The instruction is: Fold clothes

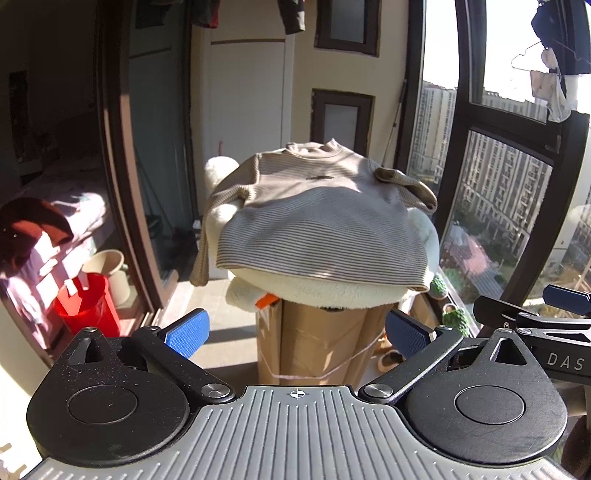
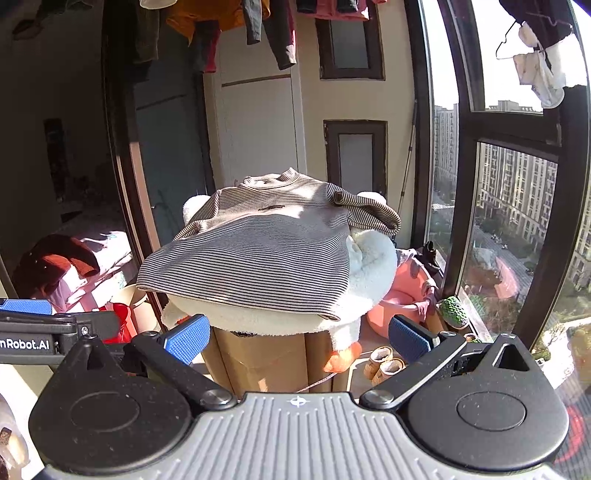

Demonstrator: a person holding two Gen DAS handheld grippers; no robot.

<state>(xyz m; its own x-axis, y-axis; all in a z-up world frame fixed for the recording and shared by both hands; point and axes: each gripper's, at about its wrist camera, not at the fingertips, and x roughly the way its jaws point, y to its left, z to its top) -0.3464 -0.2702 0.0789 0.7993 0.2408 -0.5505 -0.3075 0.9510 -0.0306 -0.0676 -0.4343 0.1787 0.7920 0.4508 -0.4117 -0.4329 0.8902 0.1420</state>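
Note:
A striped grey-brown long-sleeved top (image 1: 317, 218) (image 2: 258, 247) lies spread, collar away from me, over a white fluffy cushion (image 1: 332, 291) (image 2: 373, 266) on tall cardboard boxes (image 1: 314, 339) (image 2: 266, 358). Its left sleeve (image 1: 201, 258) hangs off the side; the right sleeve (image 1: 410, 184) (image 2: 369, 210) is bunched on top. My left gripper (image 1: 297, 334) is open, short of the hem and lower than it, holding nothing. My right gripper (image 2: 297, 336) is open too, just below the hem's near edge. Each gripper shows at the edge of the other's view.
A red bucket (image 1: 86, 306) and beige bin stand at the left by a sliding door frame (image 1: 122, 177). Large windows (image 1: 509, 184) are on the right. Laundry hangs overhead (image 2: 229, 22). A pink tub (image 2: 399, 299), small boots (image 2: 384, 363) and a green shoe lie on the floor at right.

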